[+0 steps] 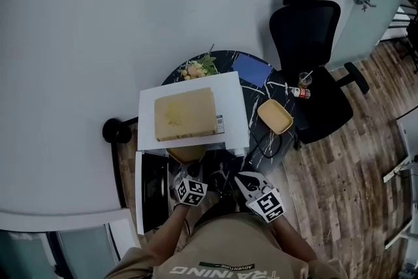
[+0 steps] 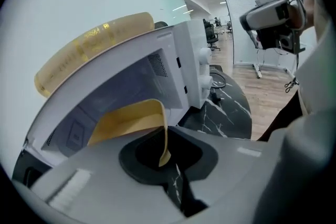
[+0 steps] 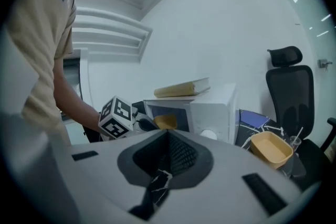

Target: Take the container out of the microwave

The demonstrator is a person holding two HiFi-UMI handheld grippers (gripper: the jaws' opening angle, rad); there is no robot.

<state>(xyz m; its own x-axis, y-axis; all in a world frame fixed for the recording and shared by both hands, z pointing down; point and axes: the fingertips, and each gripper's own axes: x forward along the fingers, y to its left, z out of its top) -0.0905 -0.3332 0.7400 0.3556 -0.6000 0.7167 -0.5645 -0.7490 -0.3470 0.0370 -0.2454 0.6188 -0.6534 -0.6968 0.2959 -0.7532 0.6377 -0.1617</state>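
Head view steeply downward over the microwave; both gripper views low, apparently near, toward it.

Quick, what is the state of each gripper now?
Left gripper: closed on the rim of the yellow container.
Right gripper: closed, holding nothing.

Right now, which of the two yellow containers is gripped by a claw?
The container at the open microwave mouth: the left claw is shut on its wall. The other yellow container sits untouched on the table, right of the microwave.
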